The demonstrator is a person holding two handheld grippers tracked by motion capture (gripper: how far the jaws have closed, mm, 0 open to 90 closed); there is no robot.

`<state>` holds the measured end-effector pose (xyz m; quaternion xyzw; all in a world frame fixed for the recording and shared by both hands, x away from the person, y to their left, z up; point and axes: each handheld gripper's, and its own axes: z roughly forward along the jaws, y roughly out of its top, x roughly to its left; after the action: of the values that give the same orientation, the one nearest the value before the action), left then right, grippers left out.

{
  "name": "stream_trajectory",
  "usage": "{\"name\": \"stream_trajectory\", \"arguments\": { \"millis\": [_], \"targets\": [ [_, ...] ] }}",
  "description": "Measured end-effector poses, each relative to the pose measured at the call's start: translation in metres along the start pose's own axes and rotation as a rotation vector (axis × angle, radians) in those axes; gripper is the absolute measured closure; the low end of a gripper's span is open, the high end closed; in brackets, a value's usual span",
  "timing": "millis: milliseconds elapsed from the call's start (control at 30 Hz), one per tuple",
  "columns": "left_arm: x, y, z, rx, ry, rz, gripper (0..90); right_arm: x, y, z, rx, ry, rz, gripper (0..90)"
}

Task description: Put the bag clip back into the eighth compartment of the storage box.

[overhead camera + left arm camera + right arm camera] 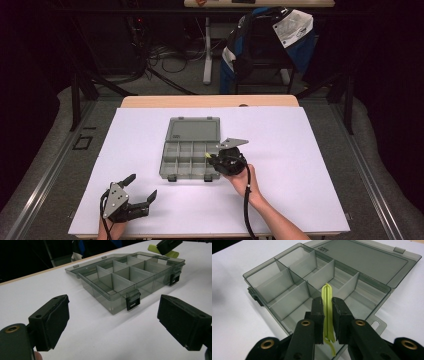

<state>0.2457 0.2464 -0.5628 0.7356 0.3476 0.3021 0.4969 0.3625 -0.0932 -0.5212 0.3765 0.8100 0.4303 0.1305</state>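
**Green clip held over the open organizer box**

A yellow-green clip (327,312) stands upright, pinched between the pads of the right claw (327,307), above the near-right compartments of the grey compartment box (287,287). Its lower end curls out below the pads; what kind of clip it is stays hard to make out. The box lies on the white desk (300,175) with its lid (194,129) folded flat behind it. The left claw (140,187) rests near the desk's front-left edge, released and gripping nothing, well apart from the box.
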Motion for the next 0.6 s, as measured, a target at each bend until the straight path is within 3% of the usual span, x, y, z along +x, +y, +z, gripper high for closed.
{"name": "stream_trajectory", "arguments": {
  "millis": [533, 600],
  "targets": [
    [-0.0017, 0.0006, -0.0014, -0.008, -0.008, 0.008, 10.5, 0.0049, -0.0046, 0.0022, 0.007, -0.031, 0.035, 79.3],
    [-0.0020, 0.0008, -0.0010, -0.008, -0.011, 0.009, 10.5, 0.0057, -0.0049, 0.0021, 0.017, -0.031, 0.040, 71.0]
  ]
}}
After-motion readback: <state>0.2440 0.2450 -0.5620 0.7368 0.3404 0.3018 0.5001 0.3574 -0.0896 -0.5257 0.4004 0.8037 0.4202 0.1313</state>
